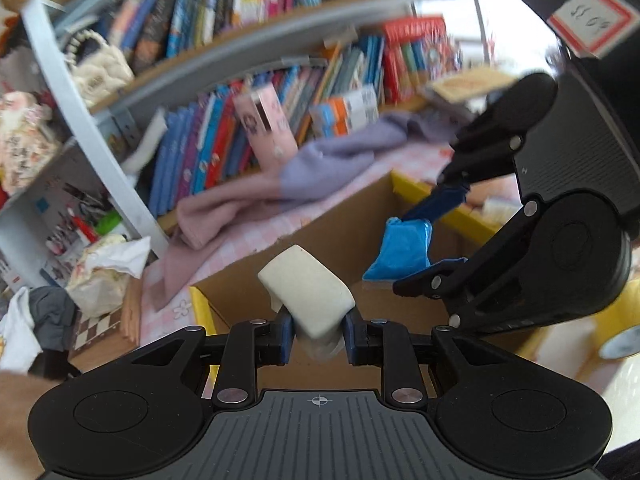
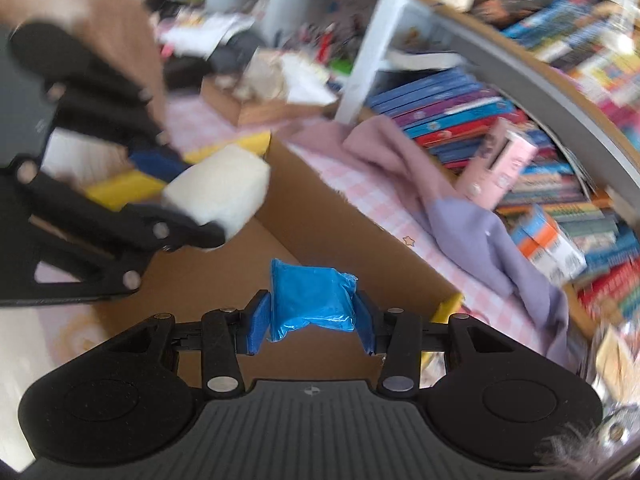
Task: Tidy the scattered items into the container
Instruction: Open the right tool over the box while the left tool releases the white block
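Observation:
My left gripper is shut on a white foam block, held over the open cardboard box with yellow rim flaps. My right gripper is shut on a blue plastic packet, also above the box. In the left wrist view the right gripper comes in from the right with the blue packet. In the right wrist view the left gripper comes in from the left with the white block.
A pink and lilac cloth lies on the pink checked tabletop behind the box, against a bookshelf full of books. A pink carton leans on the books. Crumpled paper and clothes lie at the left. A tape roll sits at the right.

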The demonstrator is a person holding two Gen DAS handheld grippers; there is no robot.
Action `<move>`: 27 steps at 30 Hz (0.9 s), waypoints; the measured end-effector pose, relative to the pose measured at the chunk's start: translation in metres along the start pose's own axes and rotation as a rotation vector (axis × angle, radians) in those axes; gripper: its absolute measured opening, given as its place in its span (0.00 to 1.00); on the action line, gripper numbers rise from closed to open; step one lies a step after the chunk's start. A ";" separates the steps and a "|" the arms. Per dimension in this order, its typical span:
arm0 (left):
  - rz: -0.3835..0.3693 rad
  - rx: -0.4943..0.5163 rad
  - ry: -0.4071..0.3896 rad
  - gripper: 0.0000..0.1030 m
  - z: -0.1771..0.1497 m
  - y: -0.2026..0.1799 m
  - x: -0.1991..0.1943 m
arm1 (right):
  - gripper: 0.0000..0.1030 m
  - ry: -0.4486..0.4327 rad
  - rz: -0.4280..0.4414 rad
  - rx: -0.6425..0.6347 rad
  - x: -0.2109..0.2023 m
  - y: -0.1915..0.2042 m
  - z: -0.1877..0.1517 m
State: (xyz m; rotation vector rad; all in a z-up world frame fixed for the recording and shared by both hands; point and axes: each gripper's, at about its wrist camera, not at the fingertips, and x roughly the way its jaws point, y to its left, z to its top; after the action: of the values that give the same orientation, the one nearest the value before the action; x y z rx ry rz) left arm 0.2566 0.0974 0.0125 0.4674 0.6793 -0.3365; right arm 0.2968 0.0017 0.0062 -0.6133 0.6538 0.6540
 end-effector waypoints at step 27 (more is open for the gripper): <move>-0.184 0.186 0.291 0.77 0.004 0.021 0.110 | 0.69 0.227 0.156 -0.273 0.097 -0.017 0.007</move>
State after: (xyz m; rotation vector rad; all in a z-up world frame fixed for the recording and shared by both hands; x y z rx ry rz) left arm 0.3485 0.0970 -0.0518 0.6407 0.9828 -0.5138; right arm 0.3705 0.0296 -0.0526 -0.9055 0.8373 0.8341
